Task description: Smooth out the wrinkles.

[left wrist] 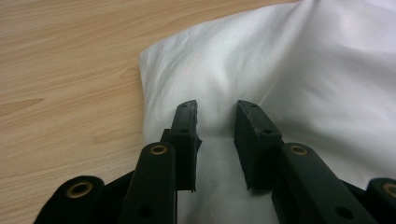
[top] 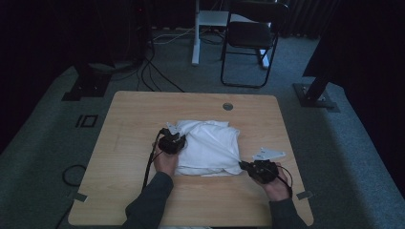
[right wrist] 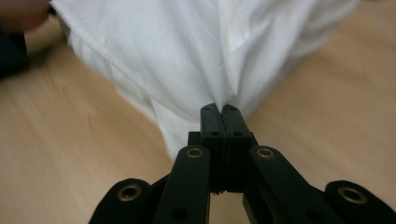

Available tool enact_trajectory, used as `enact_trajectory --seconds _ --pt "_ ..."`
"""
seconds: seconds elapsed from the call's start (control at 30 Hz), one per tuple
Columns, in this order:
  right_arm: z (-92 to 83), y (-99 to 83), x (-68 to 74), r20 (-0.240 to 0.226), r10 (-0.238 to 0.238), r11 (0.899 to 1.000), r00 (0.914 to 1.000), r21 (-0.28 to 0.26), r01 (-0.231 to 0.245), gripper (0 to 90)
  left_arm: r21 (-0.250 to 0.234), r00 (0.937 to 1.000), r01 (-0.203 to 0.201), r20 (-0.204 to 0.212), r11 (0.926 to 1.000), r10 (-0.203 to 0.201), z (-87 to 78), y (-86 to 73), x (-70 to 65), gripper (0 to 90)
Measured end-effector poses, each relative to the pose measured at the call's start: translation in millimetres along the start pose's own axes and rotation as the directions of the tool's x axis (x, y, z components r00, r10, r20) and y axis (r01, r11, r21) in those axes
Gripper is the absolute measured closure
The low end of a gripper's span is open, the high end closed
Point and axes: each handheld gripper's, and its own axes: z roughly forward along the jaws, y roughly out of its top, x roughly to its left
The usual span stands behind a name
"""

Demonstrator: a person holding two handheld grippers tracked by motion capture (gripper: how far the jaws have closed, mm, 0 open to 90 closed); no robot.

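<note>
A rumpled white cloth [top: 210, 143] lies in a heap at the middle of the wooden table [top: 138, 114]. My left gripper [top: 180, 138] rests at the cloth's left edge. In the left gripper view its jaws [left wrist: 215, 109] stand apart over the white cloth [left wrist: 289, 70], with fabric showing in the gap and no pinch visible. My right gripper [top: 242, 165] is at the cloth's near right corner. In the right gripper view its jaws [right wrist: 219, 109] are pressed together on a corner of the cloth [right wrist: 187, 46], and the fabric pulls taut from the tips.
A round cable hole [top: 228, 106] sits near the table's far edge. Beyond the table stand a black folding chair [top: 250, 38] and a white desk leg [top: 195, 33]. Cables run across the carpet at the far left [top: 153, 71].
</note>
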Motion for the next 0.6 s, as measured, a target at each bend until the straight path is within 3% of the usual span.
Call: enact_trajectory --seconds 0.07,0.1,0.13,0.2,0.27,0.3,0.4,0.43,0.47,0.5,0.57,0.6 --pt "0.2 -4.8 -1.5 -0.018 0.002 1.0 0.9998 0.023 -0.001 88.8 0.003 0.9999 -0.008 -0.007 1.0 0.008 0.2 0.4 -1.3 69.3" --pt "2.3 -10.1 -4.5 -0.019 0.006 1.0 0.9998 0.021 -0.006 70.5 0.003 1.0 -0.003 -0.005 1.0 0.003 0.4 0.3 -0.9 69.4" --pt "1.5 -8.3 -6.4 -0.006 0.023 1.0 0.9997 -0.002 -0.023 65.8 0.004 1.0 -0.002 -0.004 1.0 0.002 0.5 0.3 -0.6 69.4" --pt "-1.4 1.9 -10.7 0.01 0.058 0.996 0.9983 -0.063 -0.057 61.0 0.004 0.9999 -0.007 -0.01 1.0 0.007 0.6 0.2 -1.6 69.4" --pt "-1.7 9.8 -12.5 0.023 0.066 0.994 0.9976 -0.088 -0.064 60.7 0.004 0.9997 -0.017 -0.018 0.9998 0.017 0.9 -0.1 -3.0 69.4" --pt "3.8 27.3 -16.6 0.035 0.079 0.989 0.9963 -0.127 -0.074 60.2 0.003 0.9996 -0.02 -0.021 0.9998 0.02 1.0 -0.2 -3.6 69.5" --pt "27.0 51.9 -26.0 0.039 0.118 0.984 0.9923 -0.139 -0.111 58.1 -0.001 0.9991 -0.031 -0.03 0.9995 0.031 1.2 -1.4 -4.7 69.5" --pt "27.0 51.9 -26.0 0.039 0.118 0.984 0.9923 -0.139 -0.111 58.1 -0.001 0.9991 -0.031 -0.03 0.9995 0.031 1.2 -1.4 -4.7 69.5" --pt "51.8 64.9 -34.5 0.072 0.157 0.982 0.9849 -0.117 -0.148 57.2 -0.005 0.9989 -0.033 -0.032 0.9994 0.033 1.5 -2.6 -5.0 69.5" --pt "57.3 67.2 -37.5 0.073 0.17 0.98 0.9828 -0.121 -0.16 60.6 -0.006 0.9987 -0.038 -0.034 0.9992 0.038 1.6 -3.1 -5.0 69.5" --pt "64.1 71.7 -45.9 0.058 0.206 0.972 0.9768 -0.128 -0.198 86.7 -0.009 0.9983 -0.043 -0.039 0.999 0.043 2.1 -4.3 -5.5 69.6" --pt "62.9 73.1 -49.7 0.083 0.216 0.97 0.9729 -0.13 -0.204 88.7 -0.008 0.9979 -0.049 -0.042 0.9988 0.049 2.3 -4.7 -5.9 69.8"
